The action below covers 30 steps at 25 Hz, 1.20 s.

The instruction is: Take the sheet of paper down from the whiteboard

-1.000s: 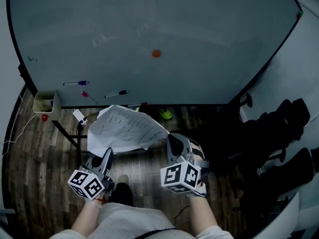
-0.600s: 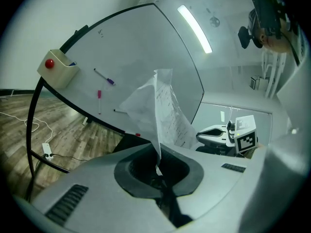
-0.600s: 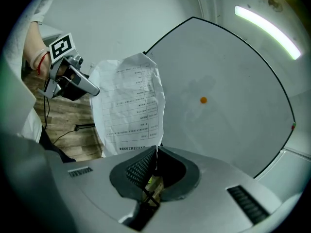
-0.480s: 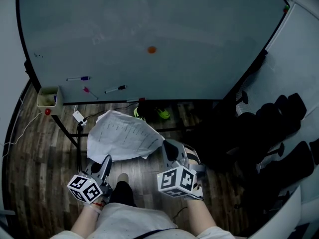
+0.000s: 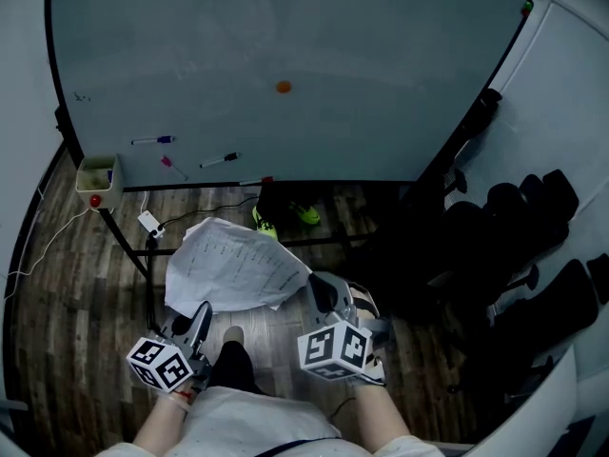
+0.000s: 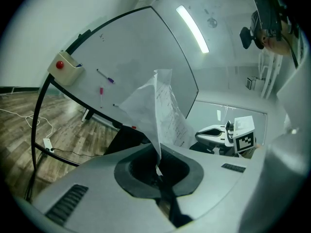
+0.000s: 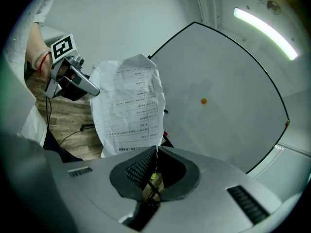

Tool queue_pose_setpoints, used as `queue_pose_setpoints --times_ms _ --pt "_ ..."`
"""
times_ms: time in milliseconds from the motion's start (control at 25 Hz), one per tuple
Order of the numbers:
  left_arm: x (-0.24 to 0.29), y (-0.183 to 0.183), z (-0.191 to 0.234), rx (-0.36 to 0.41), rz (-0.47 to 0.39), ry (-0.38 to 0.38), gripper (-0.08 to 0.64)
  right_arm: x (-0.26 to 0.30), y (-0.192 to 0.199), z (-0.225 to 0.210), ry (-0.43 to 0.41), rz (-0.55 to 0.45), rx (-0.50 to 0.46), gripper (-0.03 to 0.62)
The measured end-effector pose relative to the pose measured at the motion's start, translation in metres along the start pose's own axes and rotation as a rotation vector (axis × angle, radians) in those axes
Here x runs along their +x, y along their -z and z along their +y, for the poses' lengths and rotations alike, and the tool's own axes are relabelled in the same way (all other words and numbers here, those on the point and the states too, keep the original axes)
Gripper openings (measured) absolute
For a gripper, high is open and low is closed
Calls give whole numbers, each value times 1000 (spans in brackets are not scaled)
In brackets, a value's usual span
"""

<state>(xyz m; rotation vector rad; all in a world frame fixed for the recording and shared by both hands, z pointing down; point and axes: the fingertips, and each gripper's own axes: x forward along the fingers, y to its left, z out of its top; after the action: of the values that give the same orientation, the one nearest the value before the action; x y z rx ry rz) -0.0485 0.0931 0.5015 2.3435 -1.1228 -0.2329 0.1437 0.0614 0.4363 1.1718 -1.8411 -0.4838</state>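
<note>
We see the sheet of paper (image 5: pixel 238 269) off the whiteboard (image 5: pixel 381 46), hanging in the air below the board's lower edge and above the wooden floor (image 5: pixel 57 293). It is white, printed with rows of small text, and bowed and creased rather than flat. The left gripper (image 5: pixel 202 312) is clamped on its near left corner and the right gripper (image 5: pixel 319 288) on its near right corner, each with its jaws pressed together on the paper's edge. In the right gripper view the long side runs up and away from the jaws towards the board, with the print rows lying across it.
</note>
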Motion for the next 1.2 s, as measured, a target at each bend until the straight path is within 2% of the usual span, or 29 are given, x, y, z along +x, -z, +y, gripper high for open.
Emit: queue_pose_setpoints --times_ms 560,880,1200 --pt "-45 18 -1 -30 13 -39 15 -15 3 41 -53 -11 48 25" --pt "-47 9 -4 -23 -9 -53 15 -16 1 48 -82 -22 31 25" --pt "-46 16 0 -37 -10 -49 15 -12 1 47 -79 -23 20 21"
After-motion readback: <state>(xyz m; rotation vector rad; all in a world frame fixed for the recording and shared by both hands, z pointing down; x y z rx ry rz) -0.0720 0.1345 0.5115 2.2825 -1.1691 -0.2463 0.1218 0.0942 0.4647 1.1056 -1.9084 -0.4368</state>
